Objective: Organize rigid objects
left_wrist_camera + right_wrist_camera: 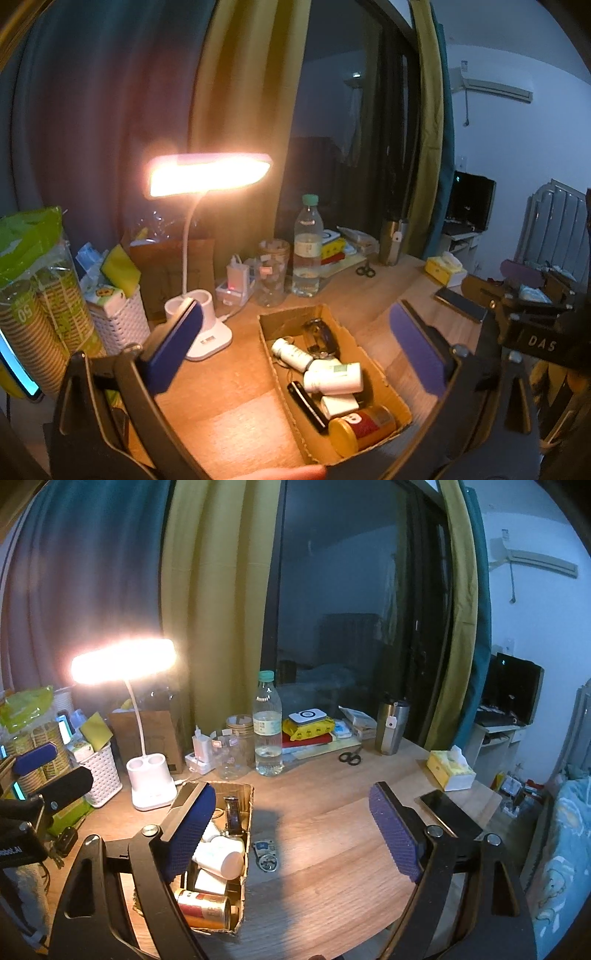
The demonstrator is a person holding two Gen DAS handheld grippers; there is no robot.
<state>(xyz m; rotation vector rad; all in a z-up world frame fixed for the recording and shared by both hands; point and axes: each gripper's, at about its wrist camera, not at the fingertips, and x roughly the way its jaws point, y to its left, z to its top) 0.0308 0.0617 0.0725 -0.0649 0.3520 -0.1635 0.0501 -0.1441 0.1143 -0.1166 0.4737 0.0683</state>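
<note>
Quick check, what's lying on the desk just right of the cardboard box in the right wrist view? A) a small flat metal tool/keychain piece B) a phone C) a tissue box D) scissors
A: the small flat metal piece lies on the wood beside the cardboard box; the scissors, phone and tissue box all sit farther off.

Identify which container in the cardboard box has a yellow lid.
The red-labelled jar, lying at the near end of the cardboard box; the white bottles lack yellow lids.

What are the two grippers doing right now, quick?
Left gripper: open, holding nothing, above the box.
Right gripper: open, holding nothing.
</note>
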